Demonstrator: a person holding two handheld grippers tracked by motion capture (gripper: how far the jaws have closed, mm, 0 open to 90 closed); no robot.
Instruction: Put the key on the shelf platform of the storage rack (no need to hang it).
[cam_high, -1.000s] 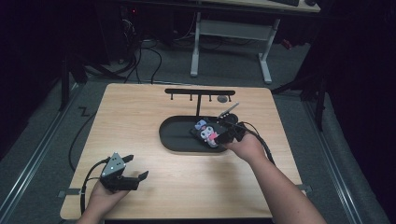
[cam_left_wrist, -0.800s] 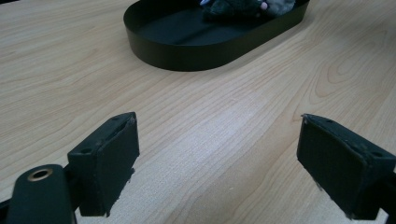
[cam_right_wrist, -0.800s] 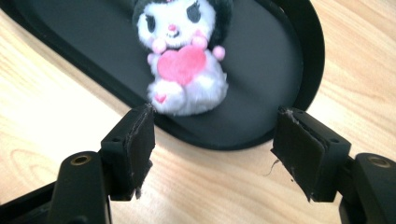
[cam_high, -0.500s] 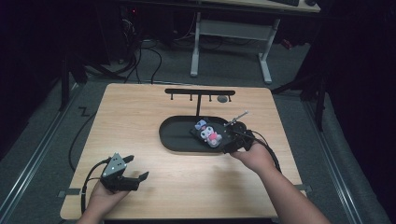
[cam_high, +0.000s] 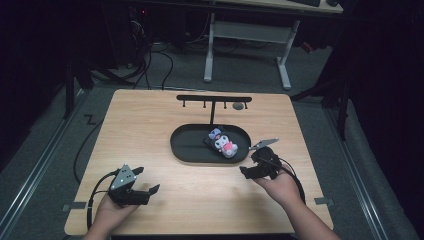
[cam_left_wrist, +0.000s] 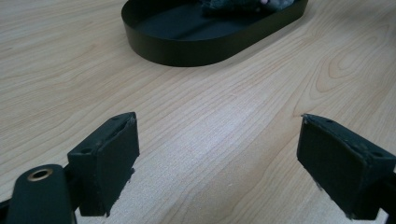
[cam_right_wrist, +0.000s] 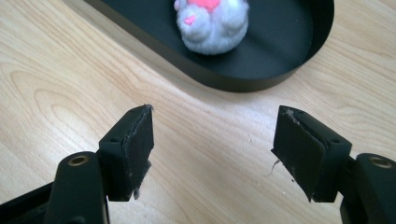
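We hold the right gripper (cam_high: 252, 167) over bare wood near the right end of the tray, its jaws spread wide with nothing between them; in the right gripper view the right gripper (cam_right_wrist: 212, 151) looks past both black pads at the wood and the tray's rim just beyond. Our left gripper (cam_high: 145, 182) sits low at the near left of the table (cam_high: 150, 130), well apart from the tray, and its jaws also stand wide apart and empty, as the left gripper view shows the left gripper (cam_left_wrist: 217, 161) framing only wood grain. Farther out, the black oval tray (cam_high: 187, 150) lies at the middle of the table, its left half bare. In its right half rests a small plush toy (cam_high: 226, 145), white and grey with pink patches, lying partly on something dark that we cannot make out. From the right gripper view the plush toy (cam_right_wrist: 212, 25) sits inside the tray (cam_right_wrist: 289, 42), near the rim closest to us. Beyond the tray, at the far edge, stands a black T-shaped rack (cam_high: 214, 99) with short pegs, and a small grey disc (cam_high: 238, 106) lies just beside it.
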